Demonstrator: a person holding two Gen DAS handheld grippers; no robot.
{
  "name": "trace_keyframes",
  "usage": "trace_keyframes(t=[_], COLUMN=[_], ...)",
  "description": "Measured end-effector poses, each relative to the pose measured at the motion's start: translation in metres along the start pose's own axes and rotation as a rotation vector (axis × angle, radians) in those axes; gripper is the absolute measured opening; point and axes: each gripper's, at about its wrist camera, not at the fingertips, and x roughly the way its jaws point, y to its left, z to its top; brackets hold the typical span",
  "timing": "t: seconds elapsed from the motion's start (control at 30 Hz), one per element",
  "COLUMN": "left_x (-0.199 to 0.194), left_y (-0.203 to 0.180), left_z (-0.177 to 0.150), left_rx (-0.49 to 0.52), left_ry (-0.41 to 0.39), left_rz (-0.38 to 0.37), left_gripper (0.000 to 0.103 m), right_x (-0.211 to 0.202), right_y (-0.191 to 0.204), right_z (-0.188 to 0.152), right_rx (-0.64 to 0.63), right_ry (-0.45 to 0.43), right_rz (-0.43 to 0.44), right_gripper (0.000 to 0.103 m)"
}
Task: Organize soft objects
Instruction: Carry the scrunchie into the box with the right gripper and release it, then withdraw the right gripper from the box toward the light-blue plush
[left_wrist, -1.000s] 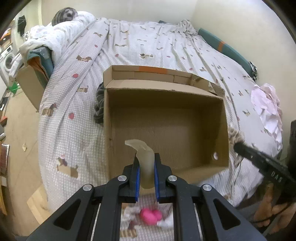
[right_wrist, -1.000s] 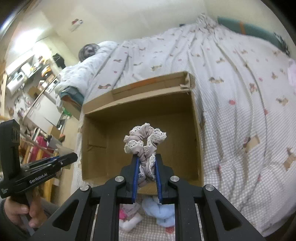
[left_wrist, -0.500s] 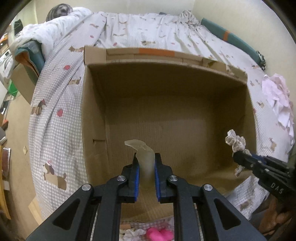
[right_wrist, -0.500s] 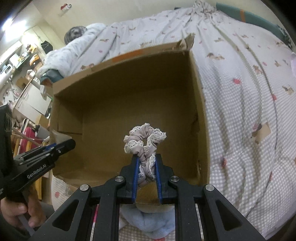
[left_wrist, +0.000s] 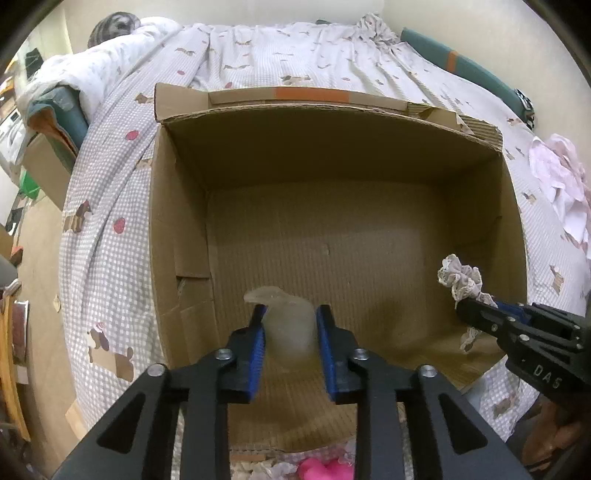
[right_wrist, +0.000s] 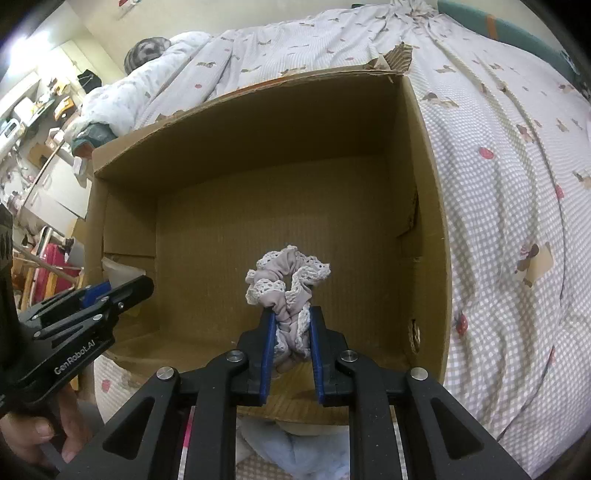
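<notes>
An open cardboard box (left_wrist: 177, 221) lies on the bed, also in the right wrist view (right_wrist: 428, 229). My left gripper (left_wrist: 290, 317) is over the box's near left part, its jaws parted around a translucent soft piece (left_wrist: 286, 325) that looks blurred and loose between them. My right gripper (right_wrist: 291, 317) holds a lace-edged grey scrunchie (right_wrist: 286, 273) over the box's near right part; it also shows in the left wrist view (left_wrist: 460, 278). The left gripper also shows at the left in the right wrist view (right_wrist: 125, 288).
The bed has a checked sheet (right_wrist: 517, 184) around the box. A pink cloth (left_wrist: 557, 181) lies at the right. A pink soft toy (left_wrist: 325, 470) and a pale blue soft thing (right_wrist: 306, 454) lie at the box's near side. A duvet (left_wrist: 92, 70) is piled far left.
Both grippers have moved forward over the box. The left jaws have widened and the translucent piece sits lower between them. The right gripper still holds the scrunchie.
</notes>
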Motion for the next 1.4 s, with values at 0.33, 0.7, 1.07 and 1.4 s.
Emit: trace_keyframes(t=[0.33,0.7,1.07,1.4], left_x=[-0.007,-0.010,-0.025,-0.053], left_y=[-0.007,0.000,0.008,0.025], left_z=[0.000,0.003,0.004,-0.005], left_rx=[0.037,0.002,-0.050,-0.105], left_ry=[-0.024,-0.021,-0.064,-0.104], left_rz=[0.012,-0.008,-0.039,-0.021], left_gripper=[0.058,0.059,0.090,0.094], right_x=[0.001,-0.010,-0.035,-0.051], right_y=[0.001,-0.003,-0.012,-0.018], right_z=[0.003,0.003,0.005,-0.003], right_rx=[0.018,0.014,0.056,0.103], right_ry=[0.001,-0.047,-0.170,-0.204], right_rz=[-0.003,0.011,0.045,0.046], right_gripper=[0.024,0.069,0.103,0.103])
